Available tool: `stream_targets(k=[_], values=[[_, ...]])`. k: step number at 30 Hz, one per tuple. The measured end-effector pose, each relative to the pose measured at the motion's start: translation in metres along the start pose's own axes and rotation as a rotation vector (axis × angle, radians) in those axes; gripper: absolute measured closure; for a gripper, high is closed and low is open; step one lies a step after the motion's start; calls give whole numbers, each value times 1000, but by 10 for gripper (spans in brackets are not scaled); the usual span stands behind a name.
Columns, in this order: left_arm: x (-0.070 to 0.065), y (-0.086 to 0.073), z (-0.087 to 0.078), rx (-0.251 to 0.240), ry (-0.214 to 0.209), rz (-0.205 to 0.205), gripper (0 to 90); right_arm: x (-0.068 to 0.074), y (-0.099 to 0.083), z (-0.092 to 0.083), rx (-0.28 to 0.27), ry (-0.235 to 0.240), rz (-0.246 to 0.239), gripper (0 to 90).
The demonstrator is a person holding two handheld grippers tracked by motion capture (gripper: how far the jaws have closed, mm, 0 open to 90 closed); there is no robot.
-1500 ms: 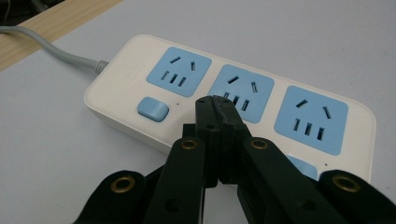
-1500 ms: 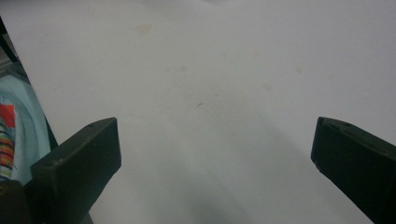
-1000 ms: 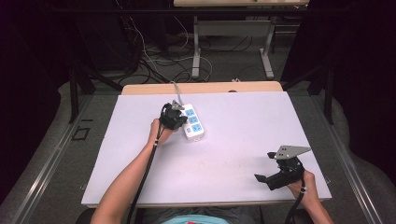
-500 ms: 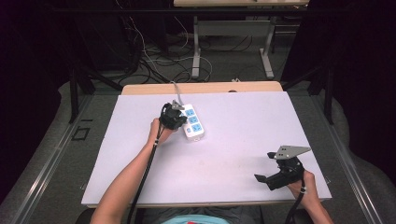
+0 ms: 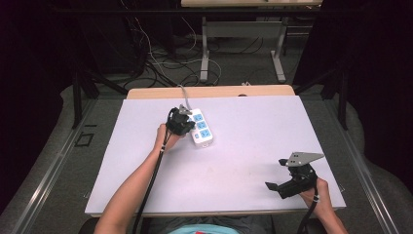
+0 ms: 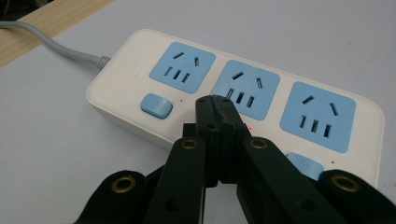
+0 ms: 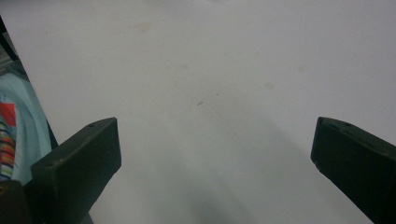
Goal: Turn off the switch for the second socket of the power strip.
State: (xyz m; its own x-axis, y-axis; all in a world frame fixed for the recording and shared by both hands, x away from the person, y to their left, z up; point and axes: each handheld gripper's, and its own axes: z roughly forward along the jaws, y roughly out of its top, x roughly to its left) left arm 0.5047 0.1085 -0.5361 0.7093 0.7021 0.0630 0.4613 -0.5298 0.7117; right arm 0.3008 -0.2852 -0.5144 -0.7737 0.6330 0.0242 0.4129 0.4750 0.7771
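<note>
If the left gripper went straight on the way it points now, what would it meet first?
Probably the white plastic power strip: the left gripper, fingers shut, aims at its top near the middle blue socket. Whether it already touches is unclear.

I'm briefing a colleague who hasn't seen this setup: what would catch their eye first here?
First, the white power strip with three blue sockets, lying toward the far left of the pale table, its grey cord trailing off the far edge. The left gripper, jaws shut, has its tip at the strip's middle switch, where a small red light glows. The right gripper rests open near the table's near right corner, apart from everything.
</note>
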Motion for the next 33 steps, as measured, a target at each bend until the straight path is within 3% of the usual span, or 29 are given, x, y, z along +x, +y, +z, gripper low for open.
stream_targets(k=[13, 15, 22, 24, 26, 33], values=[[0, 0, 0, -3, 0, -1, 900, 0, 0, -1, 4, 8, 1, 11], [1, 1, -1, 16, -9, 2, 900, 0, 0, -1, -8, 5, 1, 11], [-1, 0, -1, 5, 1, -6, 900, -1, 0, 0, 3, 7, 11, 12], [-1, 2, -2, 22, -2, 8, 900, -1, 0, 0, -3, 6, 8, 12], [-3, 1, -1, 4, 11, 2, 900, -2, 0, 1, 2, 12, 17, 12], [-5, 2, -1, 9, 21, 13, 900, -1, 0, 0, -1, 9, 12, 12]])
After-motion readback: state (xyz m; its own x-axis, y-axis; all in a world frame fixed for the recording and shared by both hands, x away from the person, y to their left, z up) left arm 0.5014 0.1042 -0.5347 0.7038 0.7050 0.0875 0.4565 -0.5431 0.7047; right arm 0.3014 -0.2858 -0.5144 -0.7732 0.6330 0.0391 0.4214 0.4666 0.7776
